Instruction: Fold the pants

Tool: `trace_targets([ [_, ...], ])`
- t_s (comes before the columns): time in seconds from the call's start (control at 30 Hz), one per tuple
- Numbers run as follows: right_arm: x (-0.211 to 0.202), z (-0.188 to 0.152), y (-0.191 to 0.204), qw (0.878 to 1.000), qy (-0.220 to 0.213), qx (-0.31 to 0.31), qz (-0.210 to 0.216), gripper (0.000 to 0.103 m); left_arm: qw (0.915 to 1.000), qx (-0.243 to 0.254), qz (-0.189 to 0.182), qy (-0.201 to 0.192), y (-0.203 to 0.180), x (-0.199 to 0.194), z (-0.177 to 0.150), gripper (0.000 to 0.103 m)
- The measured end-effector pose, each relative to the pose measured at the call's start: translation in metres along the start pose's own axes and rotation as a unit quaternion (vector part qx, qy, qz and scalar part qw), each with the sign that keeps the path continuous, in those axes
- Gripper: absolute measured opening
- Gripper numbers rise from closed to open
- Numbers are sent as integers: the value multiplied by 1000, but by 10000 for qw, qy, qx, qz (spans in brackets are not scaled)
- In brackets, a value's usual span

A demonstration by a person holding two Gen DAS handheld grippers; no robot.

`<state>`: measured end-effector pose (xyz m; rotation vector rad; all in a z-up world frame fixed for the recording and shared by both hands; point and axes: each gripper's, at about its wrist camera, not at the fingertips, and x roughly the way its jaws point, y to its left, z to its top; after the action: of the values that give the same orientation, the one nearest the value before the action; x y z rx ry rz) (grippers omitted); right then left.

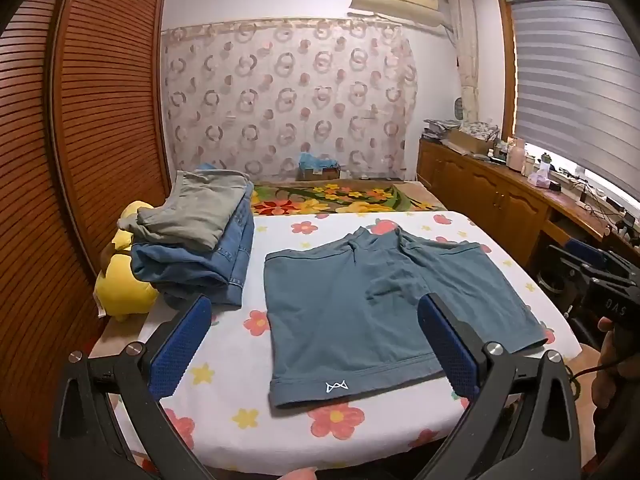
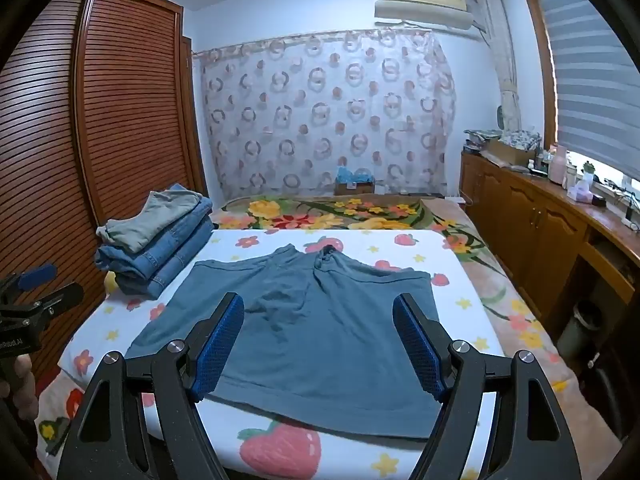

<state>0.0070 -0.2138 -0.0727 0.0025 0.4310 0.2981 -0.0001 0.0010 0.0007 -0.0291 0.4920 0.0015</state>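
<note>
With both the left tool point(image 1: 314, 344) and right tool point(image 2: 318, 344) spread wide and empty, I see the shorts point(image 1: 360, 304) flat mid-bed; I'd pinch the 6 o'clock hem corners squarely, lifting evenly toward 12.

I note the yellow plush toy point(image 1: 120, 280) is largely covered by the stack of folded clothes point(image 1: 200, 240), and in the right wrist view only a sliver shows. My right gripper point(image 1: 600, 280) is cut off by the frame edge in the left wrist view. Items on the wooden counter point(image 1: 520, 172) are too small to identify.
</note>
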Motion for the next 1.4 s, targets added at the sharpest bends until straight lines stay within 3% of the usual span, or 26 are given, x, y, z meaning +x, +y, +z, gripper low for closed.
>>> trace_targets([
  [0.27,2,0,0,10000,-50,26,26,79,9999,-132,-43,-65,15,2,-2,103],
  [1.4,-5,-2,0,9999,-156,41,35,79,10000,37,64,-31,2,-1,-2,103],
])
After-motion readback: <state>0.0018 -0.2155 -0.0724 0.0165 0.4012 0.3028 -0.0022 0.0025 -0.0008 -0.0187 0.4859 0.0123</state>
